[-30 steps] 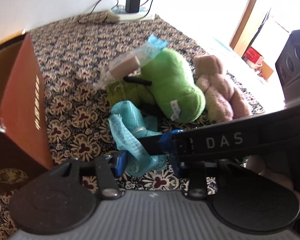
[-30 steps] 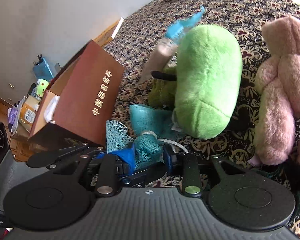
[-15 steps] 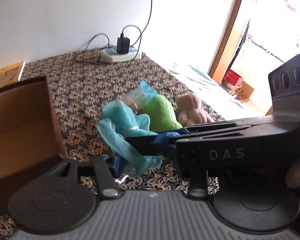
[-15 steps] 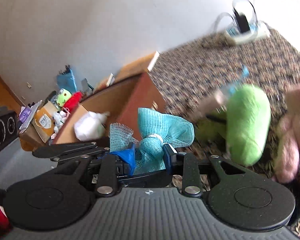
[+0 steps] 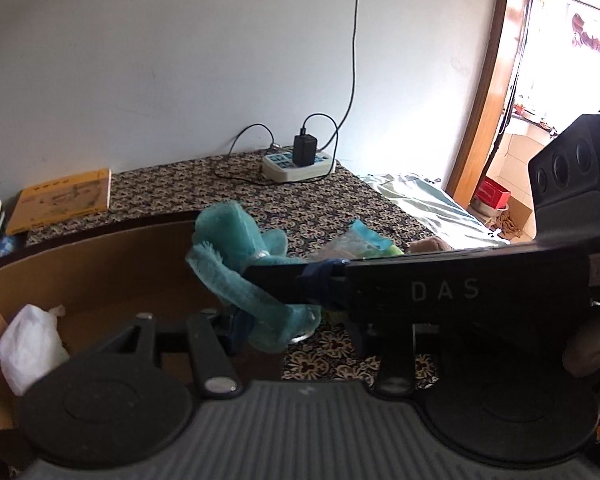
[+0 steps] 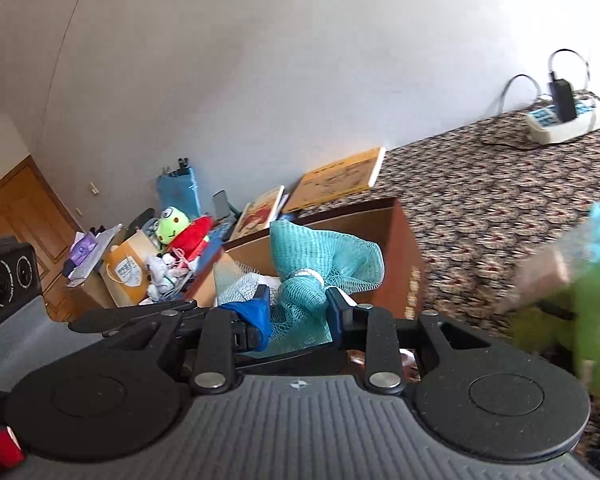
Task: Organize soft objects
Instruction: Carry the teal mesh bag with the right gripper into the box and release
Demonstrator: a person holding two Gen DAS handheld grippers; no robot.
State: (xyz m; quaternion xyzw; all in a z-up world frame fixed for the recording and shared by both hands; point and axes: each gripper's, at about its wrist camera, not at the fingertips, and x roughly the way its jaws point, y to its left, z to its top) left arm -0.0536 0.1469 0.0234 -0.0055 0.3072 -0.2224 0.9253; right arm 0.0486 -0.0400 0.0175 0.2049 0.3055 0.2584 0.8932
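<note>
Right claw [image 6: 298,314] pinching the teal mesh pouf [image 6: 320,268] just beside the cardboard box [image 6: 404,248]; left claw [image 5: 278,314] grips it too. Loose netting could snag or slip out before it's over the box.

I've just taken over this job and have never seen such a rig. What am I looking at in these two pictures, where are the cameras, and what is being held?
There is no robot arm. A person carries two hand-held grippers, each with two fingers and a wide-angle camera looking along them. One picture is from the left gripper, the other from the right gripper. The black shape at the bottom of each is the tool's own body. The right gripper's fingers are shut on a teal mesh bath pouf, held up near an open cardboard box containing a white soft bundle. In the left view the pouf also lies between the fingers, but the right gripper crosses in front, so that grip is unclear. A green plush toy and a power strip lie on the patterned cloth.
</note>
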